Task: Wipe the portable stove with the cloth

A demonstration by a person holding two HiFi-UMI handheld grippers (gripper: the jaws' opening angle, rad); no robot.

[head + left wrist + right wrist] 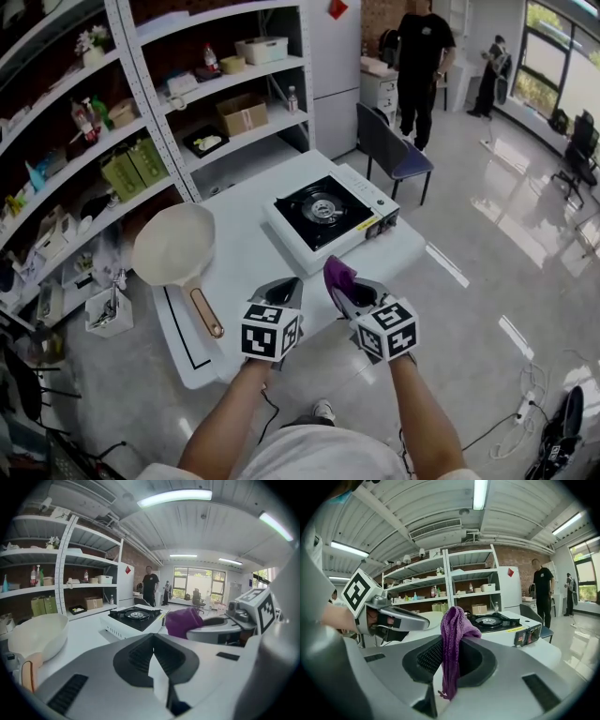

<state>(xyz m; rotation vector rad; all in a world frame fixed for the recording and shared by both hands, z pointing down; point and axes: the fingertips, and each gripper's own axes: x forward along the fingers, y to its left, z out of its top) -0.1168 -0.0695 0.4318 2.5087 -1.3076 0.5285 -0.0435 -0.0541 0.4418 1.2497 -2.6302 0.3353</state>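
A white portable stove with a black top and round burner sits on the white table, toward its far right; it also shows as the stove and the stove. My right gripper is shut on a purple knitted cloth, which sticks up between its jaws; the cloth hovers over the table's near edge, short of the stove. My left gripper is beside it, shut and holding nothing; the cloth shows to its right.
A cream pan with a wooden handle lies on the table's left. Metal shelves with boxes and bottles stand behind. A dark chair is past the table. People stand farther back.
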